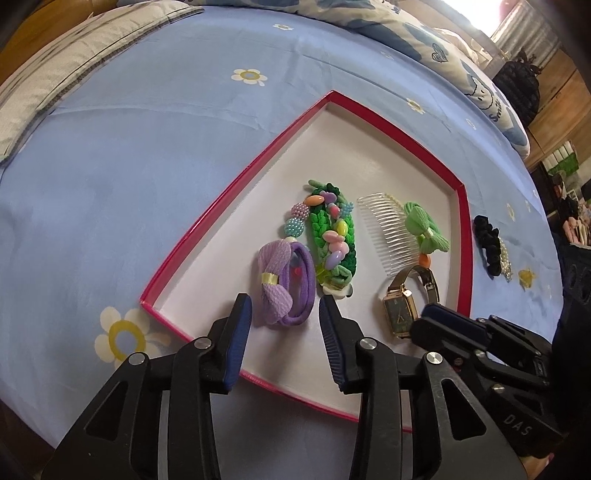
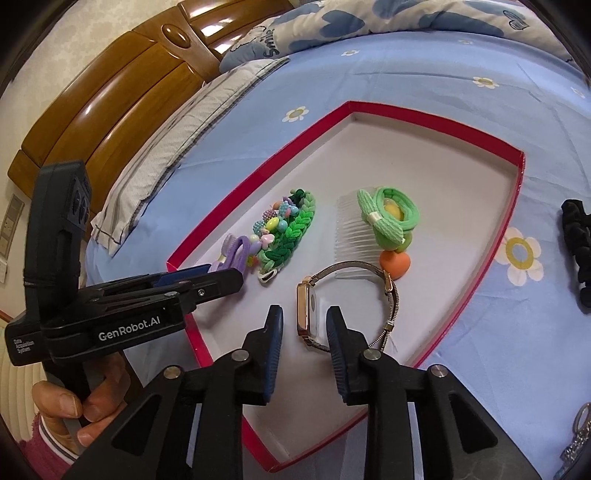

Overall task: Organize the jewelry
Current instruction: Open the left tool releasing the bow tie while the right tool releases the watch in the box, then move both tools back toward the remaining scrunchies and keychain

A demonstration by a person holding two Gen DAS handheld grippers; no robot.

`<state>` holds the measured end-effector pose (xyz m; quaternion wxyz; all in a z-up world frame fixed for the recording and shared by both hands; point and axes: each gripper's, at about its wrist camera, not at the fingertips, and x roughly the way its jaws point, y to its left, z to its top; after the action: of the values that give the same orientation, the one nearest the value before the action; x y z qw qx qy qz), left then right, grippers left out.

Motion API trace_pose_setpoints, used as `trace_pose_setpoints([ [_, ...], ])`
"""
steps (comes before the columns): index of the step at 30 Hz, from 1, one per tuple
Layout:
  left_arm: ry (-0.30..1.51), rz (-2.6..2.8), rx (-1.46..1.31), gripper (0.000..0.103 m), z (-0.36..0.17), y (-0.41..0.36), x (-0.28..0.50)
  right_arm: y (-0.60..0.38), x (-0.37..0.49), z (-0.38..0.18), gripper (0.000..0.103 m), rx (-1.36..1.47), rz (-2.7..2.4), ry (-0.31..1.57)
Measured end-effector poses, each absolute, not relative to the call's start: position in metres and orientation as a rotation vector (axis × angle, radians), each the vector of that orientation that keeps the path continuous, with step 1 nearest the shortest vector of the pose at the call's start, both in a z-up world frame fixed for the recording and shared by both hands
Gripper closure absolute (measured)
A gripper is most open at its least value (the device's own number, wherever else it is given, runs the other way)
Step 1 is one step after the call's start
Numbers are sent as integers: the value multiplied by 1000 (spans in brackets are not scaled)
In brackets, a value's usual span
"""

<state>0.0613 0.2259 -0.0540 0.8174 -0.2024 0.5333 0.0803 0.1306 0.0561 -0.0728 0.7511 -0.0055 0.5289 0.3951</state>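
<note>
A bed covered by a light blue sheet printed with white daisies (image 1: 147, 155) fills the room. A glossy carved wooden headboard (image 2: 122, 92) stands against a pale wall, with a grey-white striped pillow (image 2: 177, 136) and a blue-and-cream patterned quilt (image 2: 369, 22) nearby. Bright daylight (image 1: 476, 11) glares beyond the bed's far edge.

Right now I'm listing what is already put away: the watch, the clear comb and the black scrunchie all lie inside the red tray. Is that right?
Not quite. The black scrunchie lies outside the red tray, on the blue sheet beside its rim, as the left wrist view shows. The watch and the clear comb do lie inside.
</note>
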Motion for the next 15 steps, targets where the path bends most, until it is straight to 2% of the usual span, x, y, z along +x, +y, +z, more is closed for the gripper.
trace_pose_setpoints([
  [3, 1125, 177, -437, 66, -48, 227, 57, 51, 128, -65, 76, -2, 861, 1136],
  [7, 1103, 177, -437, 65, -38, 224, 51, 33, 125, -50, 69, 30, 845, 1105],
  [15, 1073, 136, -427, 65, -20, 199, 45, -24, 116, -34, 68, 83, 757, 1062],
])
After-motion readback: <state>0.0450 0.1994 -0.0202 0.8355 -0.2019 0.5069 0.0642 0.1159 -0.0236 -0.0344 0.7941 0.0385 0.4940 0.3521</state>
